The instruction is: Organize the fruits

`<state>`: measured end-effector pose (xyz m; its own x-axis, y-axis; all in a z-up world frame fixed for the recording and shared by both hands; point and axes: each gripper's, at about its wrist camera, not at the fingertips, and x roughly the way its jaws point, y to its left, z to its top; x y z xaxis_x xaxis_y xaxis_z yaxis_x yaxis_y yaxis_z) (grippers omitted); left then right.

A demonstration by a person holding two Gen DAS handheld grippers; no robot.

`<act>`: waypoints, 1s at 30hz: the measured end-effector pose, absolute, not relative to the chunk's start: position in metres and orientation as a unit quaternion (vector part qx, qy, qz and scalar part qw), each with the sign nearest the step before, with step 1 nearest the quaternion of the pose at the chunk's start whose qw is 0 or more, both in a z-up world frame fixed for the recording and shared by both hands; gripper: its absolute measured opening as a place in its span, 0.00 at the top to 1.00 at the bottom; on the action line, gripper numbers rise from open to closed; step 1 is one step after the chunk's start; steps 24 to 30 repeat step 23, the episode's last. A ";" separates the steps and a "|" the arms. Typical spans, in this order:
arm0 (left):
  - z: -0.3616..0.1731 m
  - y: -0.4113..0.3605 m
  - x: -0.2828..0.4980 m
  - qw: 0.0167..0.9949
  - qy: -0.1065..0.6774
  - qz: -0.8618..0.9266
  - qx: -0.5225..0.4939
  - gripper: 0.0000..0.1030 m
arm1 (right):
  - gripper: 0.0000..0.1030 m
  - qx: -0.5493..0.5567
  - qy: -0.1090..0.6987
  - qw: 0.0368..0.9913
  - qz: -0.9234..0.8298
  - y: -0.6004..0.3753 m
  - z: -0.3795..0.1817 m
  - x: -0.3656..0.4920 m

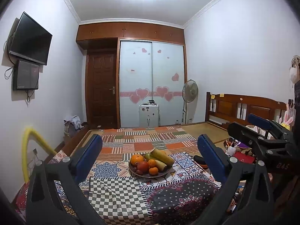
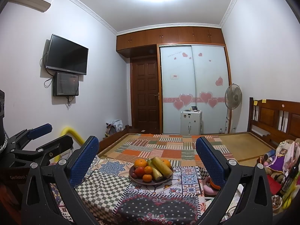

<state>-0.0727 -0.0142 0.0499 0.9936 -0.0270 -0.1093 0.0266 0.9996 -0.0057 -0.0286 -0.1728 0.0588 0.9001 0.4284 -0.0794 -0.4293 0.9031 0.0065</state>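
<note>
The left gripper [image 1: 150, 153] hangs spread wide with nothing between its blue pads [image 1: 88, 154], and the right gripper [image 2: 147, 155] is just as wide and just as bare — neither touches anything. Each looks down on the fruit plate [image 1: 150, 174], which sits near the middle of the patchwork-covered counter [image 1: 116, 193], well apart from both grippers. On the plate lie oranges [image 1: 137, 159], a red tomato-like fruit [image 1: 143, 166] and long yellow-green stalks [image 1: 162, 156], heaped and touching. Bare cloth rings the plate on every side; the bed [image 2: 241, 146] lies beyond, and clutter crowds the counter's right edge.
</note>
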 end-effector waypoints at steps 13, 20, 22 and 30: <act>0.051 -0.014 -0.072 0.998 0.059 -0.020 -0.002 0.00 | 0.00 -0.005 0.040 0.975 0.221 -0.172 0.060 -0.030; 0.051 -0.013 -0.071 0.998 0.061 -0.021 -0.005 0.00 | 0.00 -0.005 0.040 0.975 0.221 -0.171 0.061 -0.030; 0.050 -0.013 -0.071 0.998 0.063 -0.021 -0.006 0.00 | 0.00 -0.005 0.041 0.974 0.221 -0.172 0.061 -0.030; 0.050 -0.012 -0.071 0.998 0.063 -0.021 -0.006 0.00 | 0.00 -0.005 0.042 0.974 0.221 -0.171 0.060 -0.030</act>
